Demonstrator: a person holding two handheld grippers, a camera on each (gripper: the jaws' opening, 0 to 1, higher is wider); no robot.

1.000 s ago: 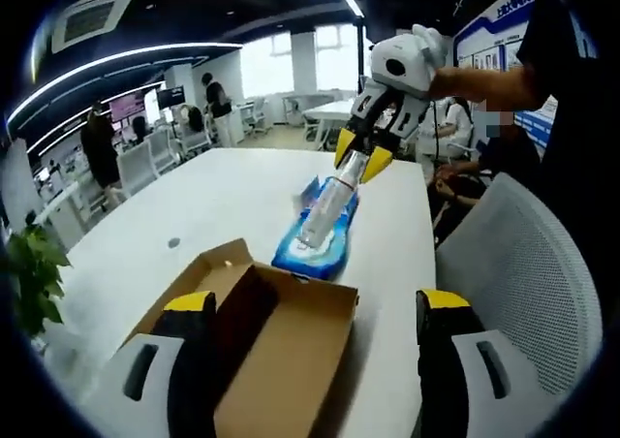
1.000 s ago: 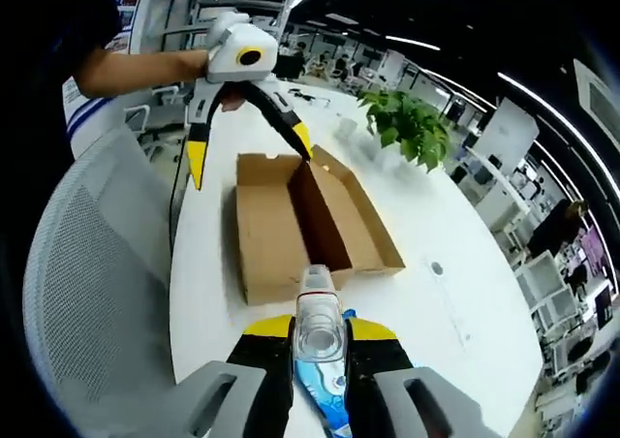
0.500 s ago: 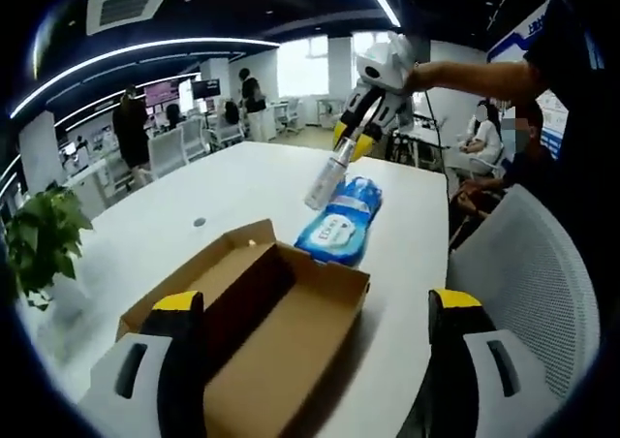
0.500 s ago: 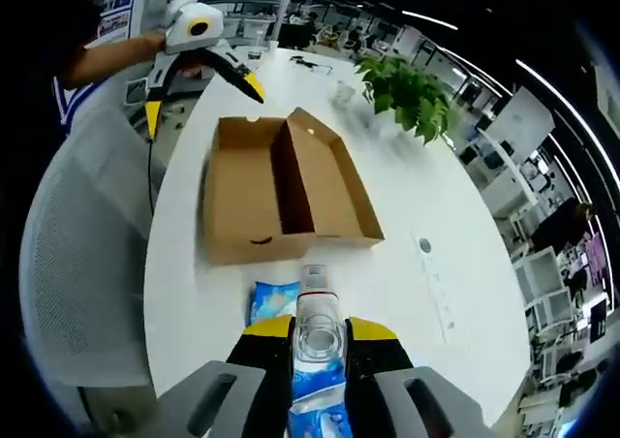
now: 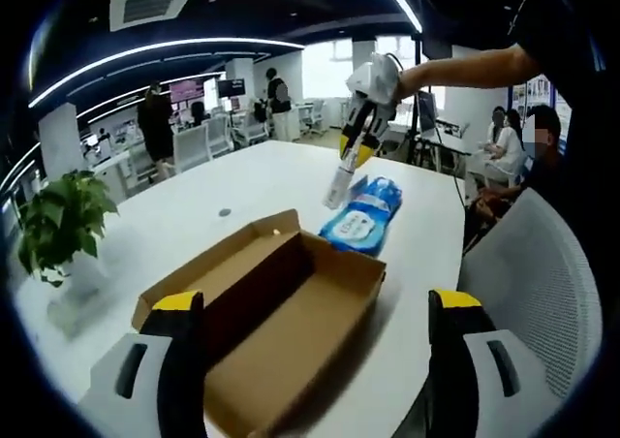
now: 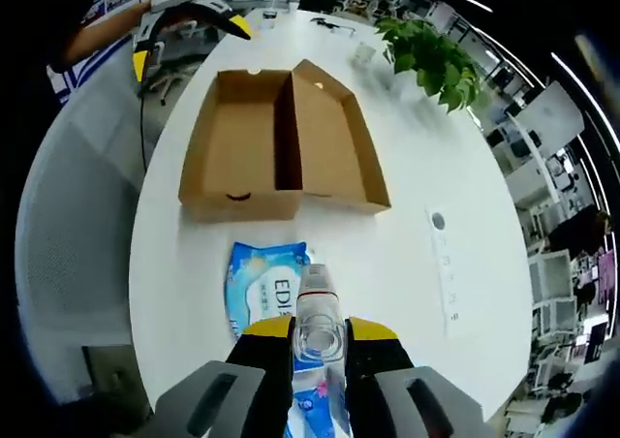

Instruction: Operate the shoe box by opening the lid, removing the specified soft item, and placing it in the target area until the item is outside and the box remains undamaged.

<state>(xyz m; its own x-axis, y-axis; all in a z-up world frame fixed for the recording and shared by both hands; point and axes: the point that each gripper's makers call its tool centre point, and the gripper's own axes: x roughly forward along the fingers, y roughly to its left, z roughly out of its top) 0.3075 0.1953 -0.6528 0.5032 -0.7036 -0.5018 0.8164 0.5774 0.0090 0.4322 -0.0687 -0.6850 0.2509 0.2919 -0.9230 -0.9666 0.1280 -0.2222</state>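
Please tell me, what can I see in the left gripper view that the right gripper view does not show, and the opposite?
Left gripper view: the right gripper seen from outside, raised above the table, with people standing far behind.

Right gripper view: the clear bottle seen end-on between its jaws, and a round port in the white table.

Both: the open cardboard box, the blue wipes pack outside it, and the potted plant.

in the right gripper view the open shoe box (image 6: 281, 142) lay at upper centre on the table (image 6: 417, 254), the wipes pack (image 6: 263, 288) just below it, the plant (image 6: 436, 60) at upper right.
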